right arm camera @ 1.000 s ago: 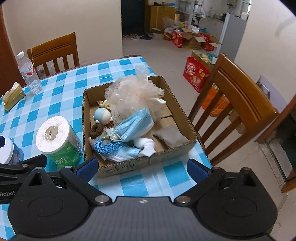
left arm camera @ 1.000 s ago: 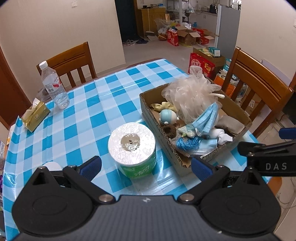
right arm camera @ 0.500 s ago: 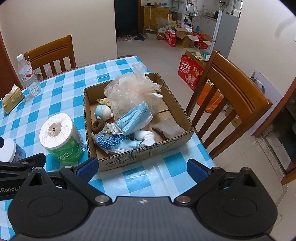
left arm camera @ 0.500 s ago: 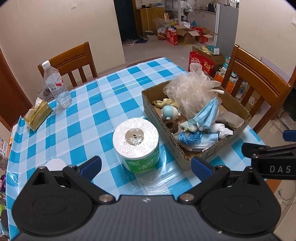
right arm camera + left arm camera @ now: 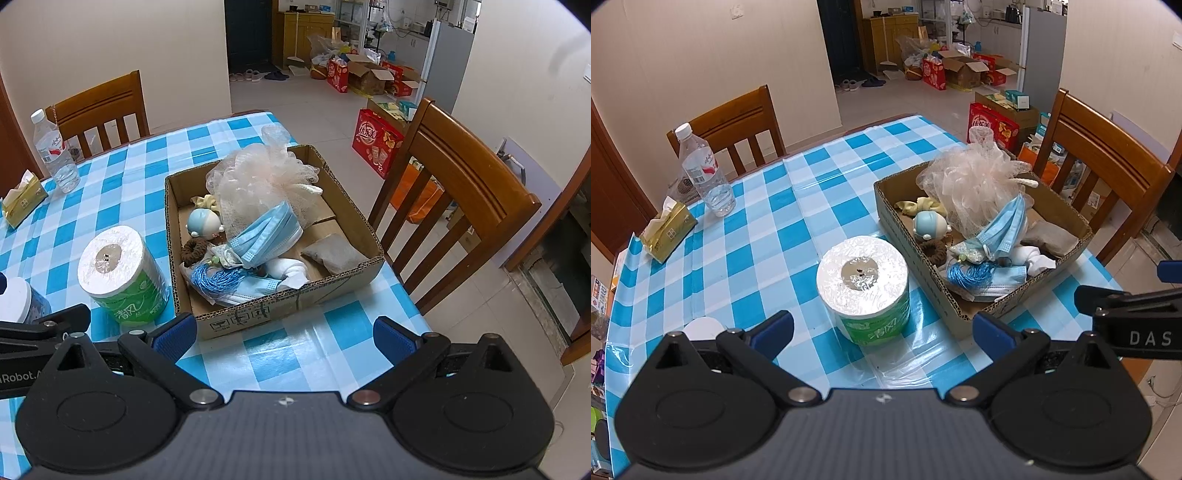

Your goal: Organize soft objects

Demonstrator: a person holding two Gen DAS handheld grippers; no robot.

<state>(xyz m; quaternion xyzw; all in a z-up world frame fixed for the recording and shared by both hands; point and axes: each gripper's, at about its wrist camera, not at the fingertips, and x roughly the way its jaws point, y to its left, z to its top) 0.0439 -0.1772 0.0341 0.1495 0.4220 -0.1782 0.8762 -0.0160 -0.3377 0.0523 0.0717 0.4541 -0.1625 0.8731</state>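
Tools came nearest: left tool [image 5: 882, 328] and right tool [image 5: 282, 332] both gaped empty above the table [image 5: 764, 221]. Mid-frame stood a toilet roll [image 5: 863, 284]; right of it, a cardboard box [image 5: 295, 299] held the soft objects [image 5: 258, 206].

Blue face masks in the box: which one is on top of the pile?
The folded blue mask leaning against the peach mesh bath pouf. The other blue mask lies flat at the box's near edge, under the blue tassel.

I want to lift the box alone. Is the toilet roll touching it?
Apart. The left wrist view shows tablecloth between the toilet roll and the box.
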